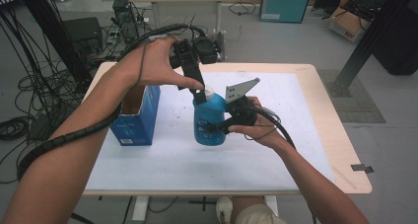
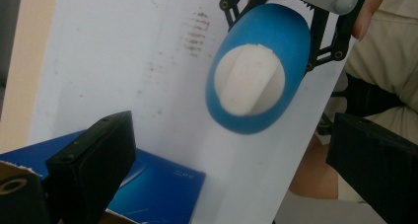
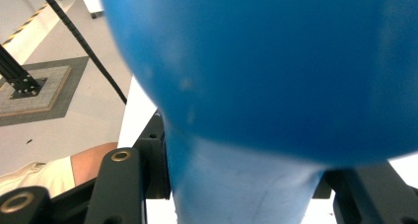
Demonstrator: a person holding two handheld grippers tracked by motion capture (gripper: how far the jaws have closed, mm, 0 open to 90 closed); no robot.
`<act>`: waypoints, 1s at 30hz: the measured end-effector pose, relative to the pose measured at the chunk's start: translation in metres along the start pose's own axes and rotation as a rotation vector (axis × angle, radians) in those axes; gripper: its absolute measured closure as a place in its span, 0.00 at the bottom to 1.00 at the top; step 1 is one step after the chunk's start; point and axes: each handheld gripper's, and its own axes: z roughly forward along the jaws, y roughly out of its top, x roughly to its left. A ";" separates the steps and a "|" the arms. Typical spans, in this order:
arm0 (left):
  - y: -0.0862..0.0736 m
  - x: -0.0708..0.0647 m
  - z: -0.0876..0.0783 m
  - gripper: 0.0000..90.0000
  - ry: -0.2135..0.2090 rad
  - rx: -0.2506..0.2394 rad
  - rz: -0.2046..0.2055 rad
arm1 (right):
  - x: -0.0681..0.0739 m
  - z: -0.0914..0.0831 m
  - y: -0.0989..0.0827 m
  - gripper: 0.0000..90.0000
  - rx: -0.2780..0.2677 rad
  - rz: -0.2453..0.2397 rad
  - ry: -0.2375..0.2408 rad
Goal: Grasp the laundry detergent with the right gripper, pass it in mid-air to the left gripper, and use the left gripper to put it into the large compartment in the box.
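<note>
Right gripper (image 1: 224, 128): jaws pinching one blue bottle (image 1: 209, 120) | left gripper (image 1: 199, 96): jaws spread | one blue box (image 1: 143, 116)

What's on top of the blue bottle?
A white cap tops the blue bottle. The left gripper hangs over it, jaws open; what's inside the bottle can't be seen.

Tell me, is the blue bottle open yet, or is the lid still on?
Not yet. The right gripper is already clamped on the blue bottle, holding it upright on the table. The left gripper hangs open right above the white cap, which is still on. Closing on the cap and twisting it off likely comes next. The blue box stands open beside it.
</note>
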 end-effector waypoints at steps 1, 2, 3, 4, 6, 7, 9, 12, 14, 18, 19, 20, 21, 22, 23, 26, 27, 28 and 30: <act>0.000 0.000 0.001 0.06 0.000 0.007 0.005 | 0.001 0.001 0.001 0.49 -0.001 -0.003 0.006; 0.001 -0.001 0.002 0.06 -0.007 0.009 0.008 | 0.002 0.001 0.002 0.49 -0.003 -0.003 0.008; 0.001 -0.001 0.004 0.06 -0.014 0.015 0.018 | 0.003 0.002 0.004 0.49 -0.002 -0.013 0.013; 0.002 0.001 0.004 0.06 -0.021 0.048 0.055 | 0.004 0.002 0.005 0.49 -0.003 -0.018 0.017; 0.002 -0.001 0.007 0.06 -0.025 0.028 0.029 | 0.004 0.003 0.007 0.49 -0.005 -0.025 0.022; 0.001 -0.004 0.010 0.06 -0.039 -0.009 -0.021 | 0.004 0.003 0.008 0.49 -0.009 -0.026 0.025; 0.001 -0.003 0.012 0.06 -0.049 -0.011 -0.019 | 0.004 0.004 0.010 0.49 -0.013 -0.033 0.024; 0.001 0.000 0.013 0.06 -0.053 -0.002 -0.012 | 0.003 0.005 0.013 0.49 -0.011 -0.043 0.021; 0.002 0.001 0.014 0.06 -0.057 -0.005 -0.005 | 0.003 0.006 0.015 0.49 -0.013 -0.045 0.021; 0.006 0.002 0.016 0.06 -0.063 0.006 0.001 | 0.001 0.009 0.019 0.49 -0.019 -0.045 0.029; 0.006 0.002 0.016 0.06 -0.063 0.006 0.001 | 0.001 0.009 0.019 0.49 -0.019 -0.045 0.029; 0.006 0.003 0.016 0.06 -0.068 0.013 0.004 | 0.000 0.009 0.019 0.49 -0.017 -0.053 0.025; 0.007 0.003 0.016 0.06 -0.066 0.011 0.004 | 0.000 0.010 0.019 0.49 -0.018 -0.055 0.024; 0.007 0.003 0.017 0.06 -0.059 0.008 0.006 | 0.001 0.010 0.020 0.49 -0.021 -0.048 0.027; 0.007 0.004 0.017 0.06 -0.065 0.015 0.007 | 0.001 0.010 0.020 0.49 -0.021 -0.050 0.027; 0.007 0.004 0.019 0.05 -0.064 0.023 0.013 | 0.000 0.010 0.021 0.49 -0.023 -0.051 0.030; 0.007 0.004 0.020 0.05 -0.071 0.022 0.009 | 0.000 0.010 0.021 0.49 -0.025 -0.052 0.031; 0.007 0.004 0.020 0.05 -0.072 0.025 0.010 | 0.000 0.009 0.021 0.49 -0.023 -0.056 0.030; 0.007 0.005 0.021 0.05 -0.077 0.029 0.011 | 0.000 0.009 0.022 0.49 -0.025 -0.054 0.033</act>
